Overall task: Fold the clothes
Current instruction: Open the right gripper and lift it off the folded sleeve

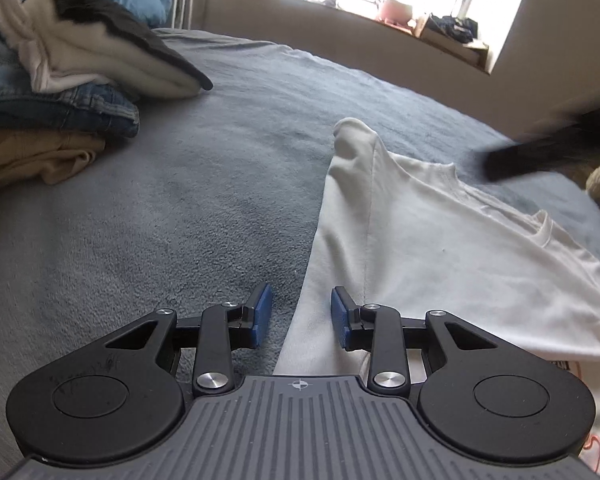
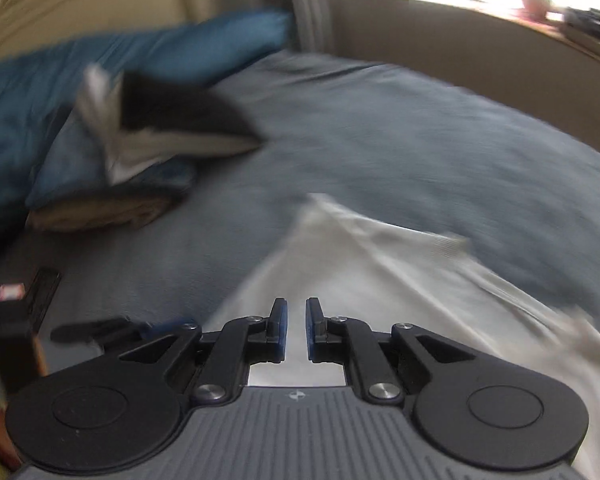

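Clothes stack (image 1: 56, 92) left; blanket (image 1: 204, 184) bare.

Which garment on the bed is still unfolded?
The white t-shirt, spread loose on the grey bedspread ahead of both grippers. The blue jeans, tan garment and black-and-white top sit folded in one stack.

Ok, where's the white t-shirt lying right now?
The white t-shirt lies spread on the grey-blue bedspread, right of centre in the left wrist view, directly ahead of both grippers and well clear of the stack of folded clothes at upper left.
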Demonstrator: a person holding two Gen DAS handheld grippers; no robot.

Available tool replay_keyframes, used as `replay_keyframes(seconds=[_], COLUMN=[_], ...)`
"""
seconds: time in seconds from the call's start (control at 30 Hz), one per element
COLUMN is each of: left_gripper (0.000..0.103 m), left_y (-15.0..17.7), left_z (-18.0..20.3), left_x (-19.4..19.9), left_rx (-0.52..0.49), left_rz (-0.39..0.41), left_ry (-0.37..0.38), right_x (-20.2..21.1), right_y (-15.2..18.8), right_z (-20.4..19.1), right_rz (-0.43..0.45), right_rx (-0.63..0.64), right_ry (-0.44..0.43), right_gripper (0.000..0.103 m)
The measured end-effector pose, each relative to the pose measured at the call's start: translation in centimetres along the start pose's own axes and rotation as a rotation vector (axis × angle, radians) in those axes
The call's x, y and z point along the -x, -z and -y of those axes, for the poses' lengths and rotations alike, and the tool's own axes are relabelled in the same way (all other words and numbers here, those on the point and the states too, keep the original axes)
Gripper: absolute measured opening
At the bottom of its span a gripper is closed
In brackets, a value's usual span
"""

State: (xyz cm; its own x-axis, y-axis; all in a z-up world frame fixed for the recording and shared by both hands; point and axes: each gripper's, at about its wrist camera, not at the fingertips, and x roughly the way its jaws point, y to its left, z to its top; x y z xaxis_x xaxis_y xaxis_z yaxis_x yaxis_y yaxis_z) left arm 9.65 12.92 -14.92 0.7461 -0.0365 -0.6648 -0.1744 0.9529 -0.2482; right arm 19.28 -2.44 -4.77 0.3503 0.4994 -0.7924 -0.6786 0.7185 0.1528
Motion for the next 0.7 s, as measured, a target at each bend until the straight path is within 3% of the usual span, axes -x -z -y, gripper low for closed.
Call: replay_keyframes(seconds=[0.13,0.27,0.7], left_gripper=[0.033,0.033,0.033], left_y=[0.6,1.1,1.4], left_z=[-0.4,-0.4,-0.6], left_x=[0.3,0.5,0.8], left_rx=[0.026,0.042,0.088], left_rz=[0.031,0.053,0.082], left_ry=[0.008,0.008,0.007], right_x=[-6.5,-10.1,-12.7], right_y=[-2.0,-2.1,-5.9], right_z=[-2.1,0.0,7.1], right_rz=[-0.064,-0.079,0.069], right_rx=[0.079,0.002,-0.326], right_ry=[-0.020,0.047,0.101], right_gripper=[0.009,0.007,0.009])
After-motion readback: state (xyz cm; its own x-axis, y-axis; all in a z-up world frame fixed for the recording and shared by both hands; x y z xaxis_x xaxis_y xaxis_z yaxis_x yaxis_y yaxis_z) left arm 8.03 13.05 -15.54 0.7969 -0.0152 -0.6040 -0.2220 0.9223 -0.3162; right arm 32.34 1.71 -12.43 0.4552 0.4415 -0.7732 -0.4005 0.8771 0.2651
